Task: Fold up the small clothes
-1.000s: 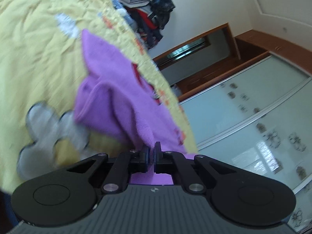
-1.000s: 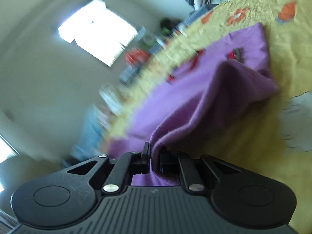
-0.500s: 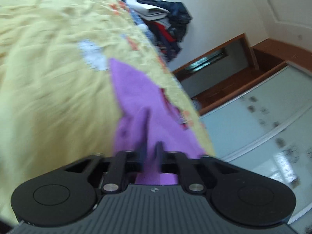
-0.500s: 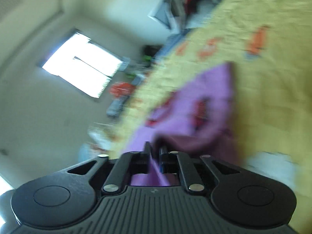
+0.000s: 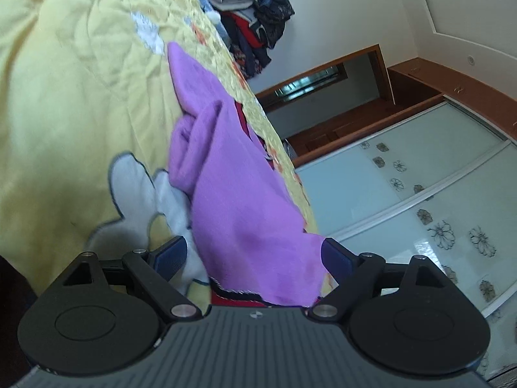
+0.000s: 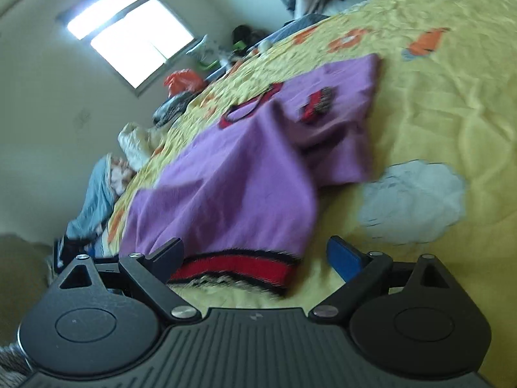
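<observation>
A small purple sweater (image 5: 232, 174) with red and black trim lies rumpled on a yellow bedspread (image 5: 71, 103). In the left wrist view my left gripper (image 5: 255, 257) has its jaws opening wide; the sweater's near edge lies between the fingers, untouched by the pads. From the right wrist camera the same purple sweater (image 6: 245, 174) spreads ahead, its red hem band (image 6: 232, 266) nearest. My right gripper (image 6: 255, 255) is also opening, the hem between its fingers with the pads clear of it.
The yellow bedspread (image 6: 452, 103) carries grey cloud (image 6: 413, 200) and orange patches. A heap of clothes (image 5: 255, 32) sits at the bed's far end. A glass-door wardrobe (image 5: 420, 200) stands beside the bed. A window (image 6: 129, 29) and clutter (image 6: 181, 87) line the other side.
Both grippers were shut on pinched folds of the purple sweater; both have since opened wide and let the cloth drop onto the bedspread. The right wrist view has rolled.
</observation>
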A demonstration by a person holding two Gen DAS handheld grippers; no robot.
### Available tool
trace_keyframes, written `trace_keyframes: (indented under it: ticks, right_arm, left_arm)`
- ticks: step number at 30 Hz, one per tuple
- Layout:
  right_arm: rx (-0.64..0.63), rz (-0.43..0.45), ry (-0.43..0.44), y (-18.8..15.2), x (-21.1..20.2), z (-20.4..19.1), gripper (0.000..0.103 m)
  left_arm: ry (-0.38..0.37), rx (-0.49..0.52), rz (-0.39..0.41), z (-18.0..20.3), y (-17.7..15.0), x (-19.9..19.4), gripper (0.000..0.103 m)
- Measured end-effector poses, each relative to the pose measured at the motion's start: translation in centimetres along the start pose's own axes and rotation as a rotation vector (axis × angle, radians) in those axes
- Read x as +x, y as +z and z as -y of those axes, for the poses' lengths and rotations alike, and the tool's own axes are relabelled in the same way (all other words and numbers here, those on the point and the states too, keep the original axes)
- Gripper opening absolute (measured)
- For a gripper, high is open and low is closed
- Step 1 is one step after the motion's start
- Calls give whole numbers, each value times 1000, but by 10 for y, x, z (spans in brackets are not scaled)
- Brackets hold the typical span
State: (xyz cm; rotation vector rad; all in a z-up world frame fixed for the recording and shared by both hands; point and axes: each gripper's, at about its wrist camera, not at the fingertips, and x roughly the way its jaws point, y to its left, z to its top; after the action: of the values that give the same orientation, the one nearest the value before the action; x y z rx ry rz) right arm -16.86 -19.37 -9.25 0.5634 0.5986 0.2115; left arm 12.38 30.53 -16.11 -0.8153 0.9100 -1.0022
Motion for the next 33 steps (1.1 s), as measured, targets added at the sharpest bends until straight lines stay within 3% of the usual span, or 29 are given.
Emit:
trace_keyframes:
  ticks: [1,3,5,6,11,17,19,24,26,33]
  right_arm:
    - [-13,-7,2,0,4,-5,96]
    - [-38,-21,-11,-1,9,-15,86]
    - [-2,-32,-1,0,18,-14,47]
    - [13,-33,-8,-1,21,-12,43]
    - [40,-26,-3,1,20,-9,42]
    - [44,-7,-17,0,18,-8,43]
    - [40,-10,-18,0,16,-9,43]
    - [48,8,-16,-3,14,-8,38]
    - [49,18,-20,-4,14,-8,11]
    - [81,128,72,-6,-4,-14,6]
  left_arm:
    - [-8,-5,-14,1,-1,3,88]
    - [4,9,-25,4,-5,6,83]
    - [-3,-21,-32,2,-8,8,77]
    - [-5,-34,-32,1,-10,8,76]
    - [-21,-51,-42,-1,-21,8,74]
    - [-18,-76,-54,-8,-24,19,36]
    - [-7,-82,-43,-9,-24,19,9]
    - [-4,-69,22,-5,-24,6,7]
    - [7,-60,44,-1,-26,2,7]
    - [2,-51,79,14,-38,-6,6]
